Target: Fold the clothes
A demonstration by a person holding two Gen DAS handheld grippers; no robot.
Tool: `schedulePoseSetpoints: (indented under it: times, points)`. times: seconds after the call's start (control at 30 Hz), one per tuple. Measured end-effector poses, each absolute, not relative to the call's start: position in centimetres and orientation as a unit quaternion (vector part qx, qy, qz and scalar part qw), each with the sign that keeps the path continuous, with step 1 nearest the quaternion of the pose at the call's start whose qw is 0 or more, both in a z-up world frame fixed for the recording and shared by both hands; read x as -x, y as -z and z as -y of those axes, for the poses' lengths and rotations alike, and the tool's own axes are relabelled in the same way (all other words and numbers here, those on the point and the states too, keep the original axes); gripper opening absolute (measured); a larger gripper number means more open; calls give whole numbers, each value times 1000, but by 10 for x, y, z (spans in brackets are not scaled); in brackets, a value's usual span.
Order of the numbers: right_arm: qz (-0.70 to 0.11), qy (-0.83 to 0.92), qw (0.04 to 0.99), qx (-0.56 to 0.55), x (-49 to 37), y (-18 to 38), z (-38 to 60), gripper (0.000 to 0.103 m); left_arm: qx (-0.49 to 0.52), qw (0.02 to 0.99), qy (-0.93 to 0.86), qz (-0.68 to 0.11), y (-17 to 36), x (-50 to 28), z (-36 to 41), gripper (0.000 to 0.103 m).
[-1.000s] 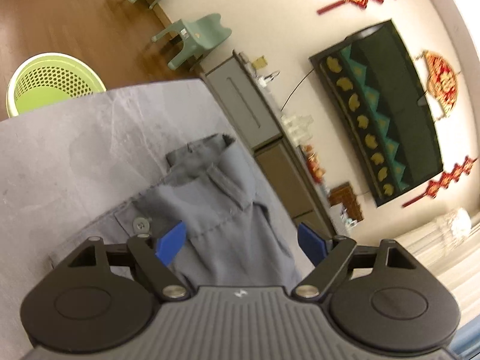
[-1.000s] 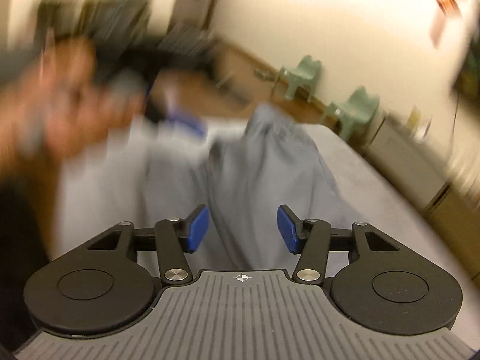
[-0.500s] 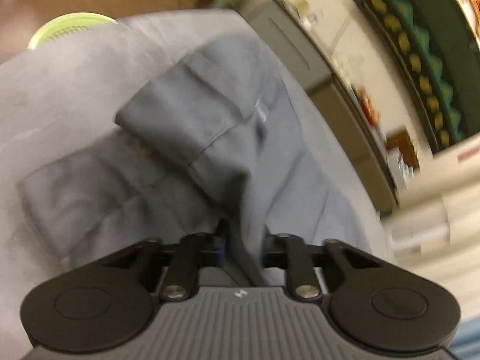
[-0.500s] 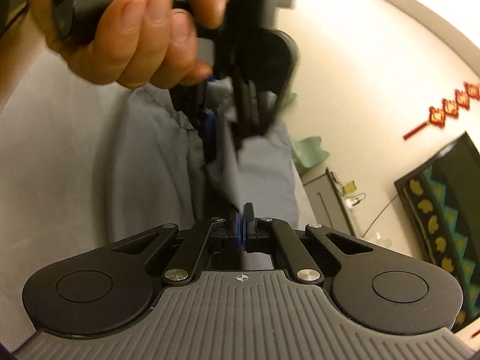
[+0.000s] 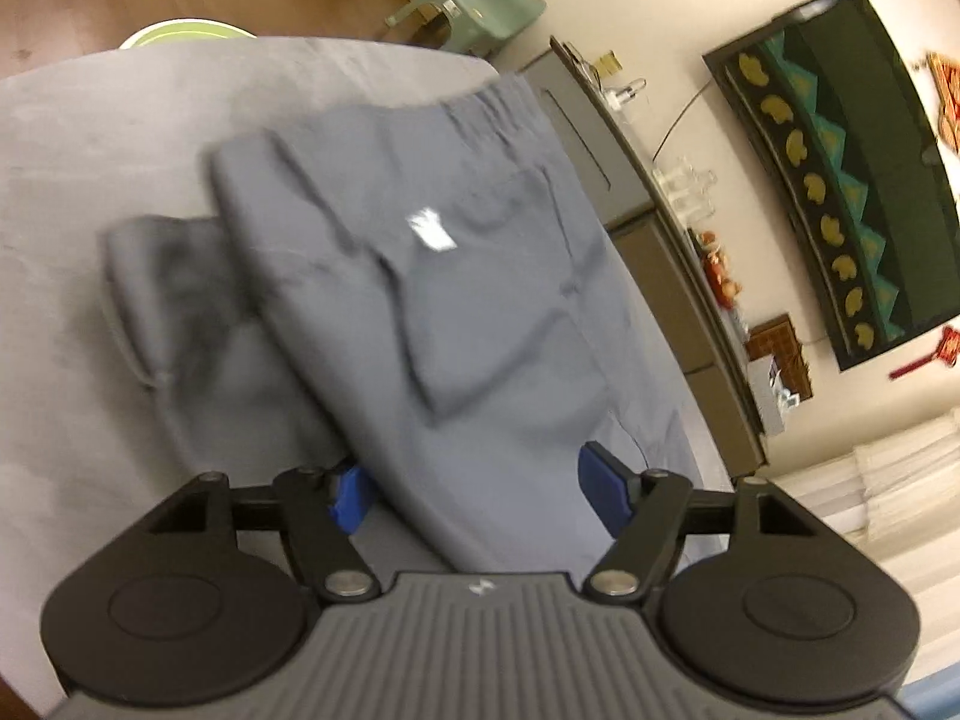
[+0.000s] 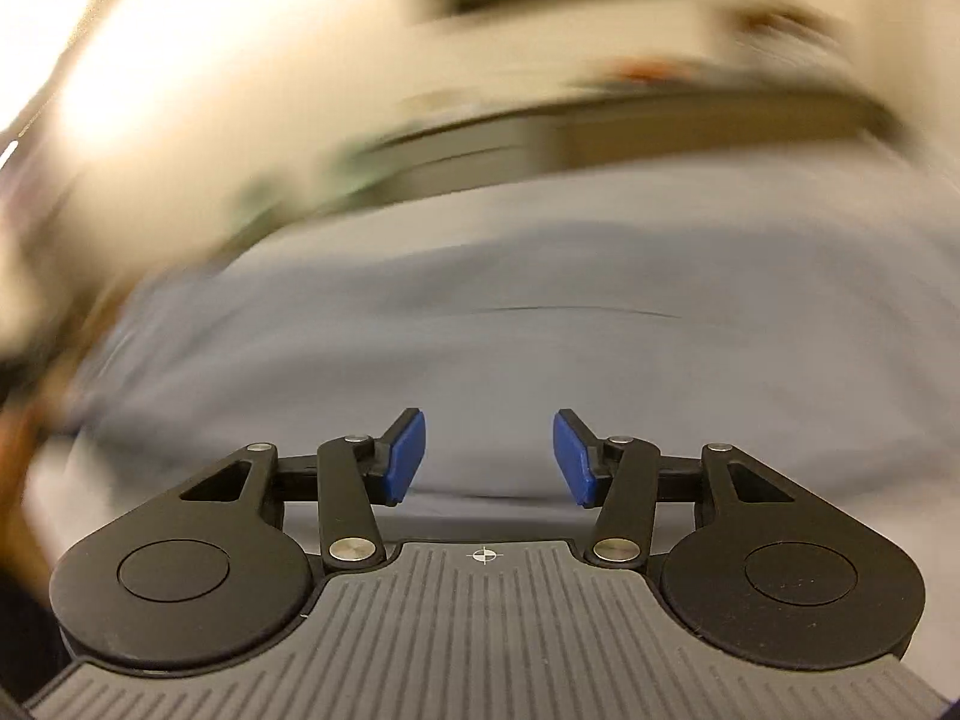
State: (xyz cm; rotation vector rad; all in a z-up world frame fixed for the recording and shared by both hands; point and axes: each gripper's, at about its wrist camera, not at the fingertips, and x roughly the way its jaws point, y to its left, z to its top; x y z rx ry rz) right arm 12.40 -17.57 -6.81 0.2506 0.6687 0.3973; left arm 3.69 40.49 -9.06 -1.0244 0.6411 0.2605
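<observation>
Grey trousers (image 5: 432, 276) lie folded over themselves on a grey cloth-covered table (image 5: 90, 138), waistband at the far end and a white label showing. My left gripper (image 5: 474, 495) hangs just above the near part of the trousers; its jaws are opening and the blue pads stand apart, the cloth passing below and between them without being pinched. The right wrist view is heavily blurred. My right gripper (image 6: 489, 459) is over pale grey cloth (image 6: 540, 324), its jaws opening, with nothing between the blue pads.
A lime-green basket (image 5: 180, 33) peeks over the table's far edge. Green chairs (image 5: 480, 6) stand on the wooden floor by the wall. A grey cabinet (image 5: 630, 192) runs along the right of the table, under a dark wall hanging (image 5: 840, 168).
Both grippers pinched the trousers half a second ago and have let go. The upper layer now lies folded over the lower one. The right gripper swung away fast, rolling as it went.
</observation>
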Motion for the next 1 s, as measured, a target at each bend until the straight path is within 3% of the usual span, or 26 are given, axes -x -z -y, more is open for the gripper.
schedulePoseSetpoints:
  times: [0.2,0.3,0.37,0.43,0.47,0.5,0.63,0.73,0.77,0.8,0.83,0.87,0.93,1.0]
  points:
    - [-303,4,873,-382,-158,104,406,53,458,820,-147,-310,83,-60,-383,70]
    - [-295,48,854,-425,-178,121,453,51,457,819,-155,-310,84,-62,-383,68]
    - [-289,66,850,-436,-189,131,470,41,458,819,-159,-307,85,-62,-384,64]
    - [-286,69,851,-434,-202,137,486,37,450,823,-166,-306,83,-66,-384,57]
    - [-281,66,854,-432,-206,135,492,22,445,825,-170,-305,81,-67,-384,48]
    - [-272,66,863,-420,-203,132,501,14,439,827,-174,-305,80,-69,-384,40]
    - [-267,70,891,-361,-199,113,489,18,440,828,-174,-299,76,-70,-385,37]
    - [-274,61,891,-357,-187,102,491,20,431,832,-173,-303,76,-74,-382,44]
    - [-285,52,884,-368,-187,107,490,30,423,834,-173,-308,75,-77,-380,45]
    - [-295,44,877,-376,-188,111,490,35,415,836,-173,-313,75,-81,-378,38]
    - [-306,44,879,-363,-196,112,488,25,398,843,-175,-317,72,-84,-376,27]
    - [-313,46,882,-348,-204,111,486,0,382,855,-173,-305,64,-82,-377,4]
    - [-273,47,909,-311,-199,94,483,0,405,871,-137,-244,43,-49,-383,3]
    - [-228,37,928,-291,-190,75,483,0,399,875,-135,-238,44,-12,-380,3]
